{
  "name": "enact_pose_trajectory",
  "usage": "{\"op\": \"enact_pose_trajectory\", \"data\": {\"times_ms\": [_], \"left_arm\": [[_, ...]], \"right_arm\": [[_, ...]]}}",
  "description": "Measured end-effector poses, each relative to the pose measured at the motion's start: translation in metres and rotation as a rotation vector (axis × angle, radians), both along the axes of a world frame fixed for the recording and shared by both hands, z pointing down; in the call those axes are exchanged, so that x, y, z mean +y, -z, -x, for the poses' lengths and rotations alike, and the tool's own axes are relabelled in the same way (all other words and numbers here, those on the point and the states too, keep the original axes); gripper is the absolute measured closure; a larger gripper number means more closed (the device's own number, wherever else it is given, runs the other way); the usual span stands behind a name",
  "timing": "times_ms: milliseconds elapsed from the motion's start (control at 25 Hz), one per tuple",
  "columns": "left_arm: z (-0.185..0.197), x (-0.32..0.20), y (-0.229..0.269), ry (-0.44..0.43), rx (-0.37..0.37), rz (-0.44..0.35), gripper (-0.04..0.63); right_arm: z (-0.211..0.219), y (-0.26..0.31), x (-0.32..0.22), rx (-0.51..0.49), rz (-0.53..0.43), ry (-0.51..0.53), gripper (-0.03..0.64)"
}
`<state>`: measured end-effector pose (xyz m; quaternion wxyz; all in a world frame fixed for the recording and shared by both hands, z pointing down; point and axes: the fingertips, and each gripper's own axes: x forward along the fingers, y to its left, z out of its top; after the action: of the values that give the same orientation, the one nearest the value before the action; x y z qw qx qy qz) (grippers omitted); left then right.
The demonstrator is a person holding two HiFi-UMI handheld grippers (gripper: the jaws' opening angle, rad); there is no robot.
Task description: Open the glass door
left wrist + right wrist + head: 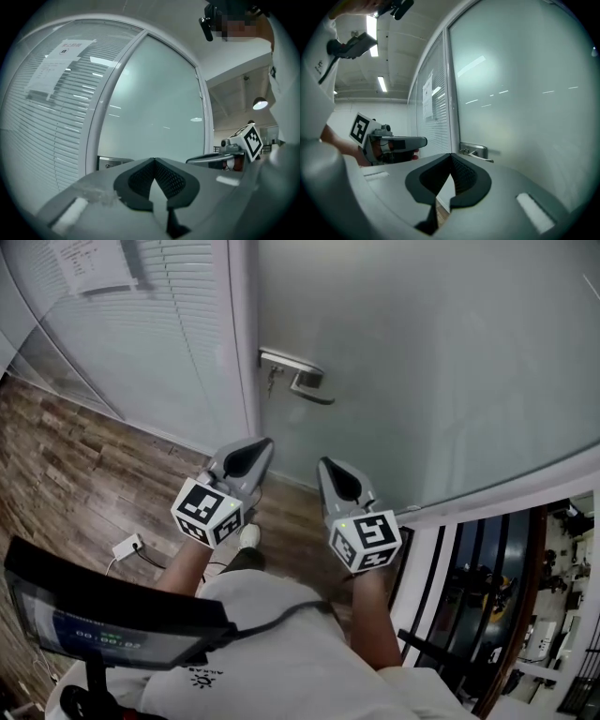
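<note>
The glass door point(441, 371) looks shut. Its lever handle point(307, 382) is just ahead of you. Your left gripper point(263, 444) and right gripper point(324, 465) are both squeezed closed and hold nothing. Rest the right one on the lever and press down slowly.

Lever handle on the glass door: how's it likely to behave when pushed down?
The lever handle looks like polished metal, so probably stiff but slippery. It likely pivots at its plate end. The frosted glass door is a large pane, so probably heavy to swing.
</note>
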<state>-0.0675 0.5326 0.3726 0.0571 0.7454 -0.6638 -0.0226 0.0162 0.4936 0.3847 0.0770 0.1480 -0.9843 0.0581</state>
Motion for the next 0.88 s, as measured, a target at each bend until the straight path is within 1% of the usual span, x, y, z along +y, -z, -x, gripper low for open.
{"op": "enact_pose_trajectory", "data": {"times_ms": [160,280,360,480,600,720,880], "left_arm": [[0.033,-0.017,0.004,-0.031,0.017,-0.013,0.594],[0.052,-0.026,0.010,-0.056,0.050,-0.021,0.594],[0.061,-0.032,0.011,-0.080,0.060,-0.023,0.594],[0.074,-0.041,0.012,-0.118,0.052,-0.022,0.592],[0.088,-0.051,0.008,-0.156,0.040,-0.015,0.592],[0.101,-0.063,0.002,-0.191,0.027,-0.007,0.592],[0.099,-0.070,0.000,-0.237,0.023,0.001,0.591]], "right_arm": [[0.033,0.003,-0.017,-0.022,0.035,-0.022,0.609],[0.053,0.010,-0.024,0.017,0.007,-0.037,0.609],[0.063,0.012,-0.028,0.020,0.004,-0.062,0.609],[0.078,0.010,-0.037,0.035,0.010,-0.096,0.609],[0.092,0.005,-0.044,0.079,-0.019,-0.124,0.609],[0.104,0.001,-0.056,0.079,-0.015,-0.164,0.609],[0.103,0.001,-0.065,0.087,-0.021,-0.199,0.609]]}}
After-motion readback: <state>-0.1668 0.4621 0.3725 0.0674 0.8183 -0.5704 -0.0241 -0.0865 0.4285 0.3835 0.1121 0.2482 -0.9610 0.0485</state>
